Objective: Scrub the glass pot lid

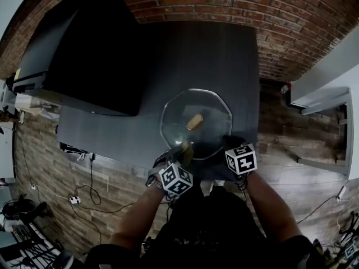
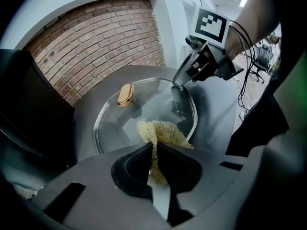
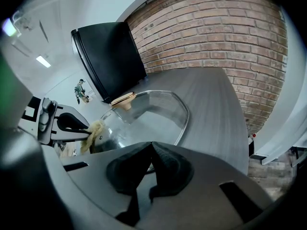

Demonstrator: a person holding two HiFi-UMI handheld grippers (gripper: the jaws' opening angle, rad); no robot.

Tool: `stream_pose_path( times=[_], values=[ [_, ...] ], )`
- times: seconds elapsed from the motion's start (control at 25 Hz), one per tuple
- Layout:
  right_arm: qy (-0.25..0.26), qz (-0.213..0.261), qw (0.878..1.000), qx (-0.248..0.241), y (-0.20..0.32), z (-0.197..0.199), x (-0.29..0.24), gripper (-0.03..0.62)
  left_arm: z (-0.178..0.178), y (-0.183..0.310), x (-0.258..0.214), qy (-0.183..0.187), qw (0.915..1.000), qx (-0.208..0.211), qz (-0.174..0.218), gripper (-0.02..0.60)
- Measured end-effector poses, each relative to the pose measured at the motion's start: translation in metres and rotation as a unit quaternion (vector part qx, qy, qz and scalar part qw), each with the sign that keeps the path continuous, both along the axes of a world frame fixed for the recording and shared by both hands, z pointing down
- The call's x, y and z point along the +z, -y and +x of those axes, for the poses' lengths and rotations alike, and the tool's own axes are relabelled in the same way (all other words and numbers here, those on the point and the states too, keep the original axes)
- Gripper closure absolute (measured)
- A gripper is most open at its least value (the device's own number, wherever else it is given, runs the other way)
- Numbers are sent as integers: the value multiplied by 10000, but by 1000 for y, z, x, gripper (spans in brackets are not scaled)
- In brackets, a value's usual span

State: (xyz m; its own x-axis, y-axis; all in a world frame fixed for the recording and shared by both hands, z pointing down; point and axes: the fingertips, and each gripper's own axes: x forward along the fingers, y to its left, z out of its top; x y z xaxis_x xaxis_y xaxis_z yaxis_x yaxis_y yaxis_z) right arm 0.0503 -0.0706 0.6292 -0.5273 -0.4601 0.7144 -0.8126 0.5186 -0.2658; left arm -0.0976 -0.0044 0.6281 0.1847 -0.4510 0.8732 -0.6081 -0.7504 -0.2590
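Glass pot lid (image 1: 210, 111) with a gold knob (image 1: 194, 121) lies knob-up on the dark grey bench (image 1: 224, 55), close to its near edge. The left gripper (image 2: 154, 144) has its fingers pressed together on a yellowish scrub pad (image 2: 165, 132), whose free end rests on the near part of the glass. The right gripper (image 3: 149, 144) has its fingers clamped on the lid's rim at the right side.

Office-like studio: brick wall (image 1: 252, 4), grey table (image 1: 196, 55), large black screen (image 1: 84, 55), floor cables (image 1: 90, 198), swivel chair (image 2: 264, 56).
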Motion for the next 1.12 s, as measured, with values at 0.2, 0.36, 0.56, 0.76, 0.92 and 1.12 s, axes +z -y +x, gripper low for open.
stream_pose_path(
  times=[0.2, 0.36, 0.56, 0.76, 0.92, 1.12],
  values=[
    [11, 38, 9999, -125, 0, 0, 1, 577, 31, -2, -1, -47, 9997, 248, 34, 532],
    [8, 24, 9998, -217, 0, 0, 1, 577, 55, -1, 0, -69, 9988, 481, 25, 532],
    [77, -53, 9995, -314, 0, 0, 2, 577, 86, 5, 2, -82, 9972, 742, -60, 532],
    [181, -147, 9987, -458, 0, 1, 1, 577, 112, 12, 3, -258, 9960, 829, -229, 532],
    [264, -239, 9978, -564, 0, 0, 1, 577, 122, 19, 3, -447, 9956, 733, -380, 532],
    [387, -312, 9971, -580, 0, 1, 1, 577, 127, 23, 3, -615, 9952, 595, -479, 532]
  ],
)
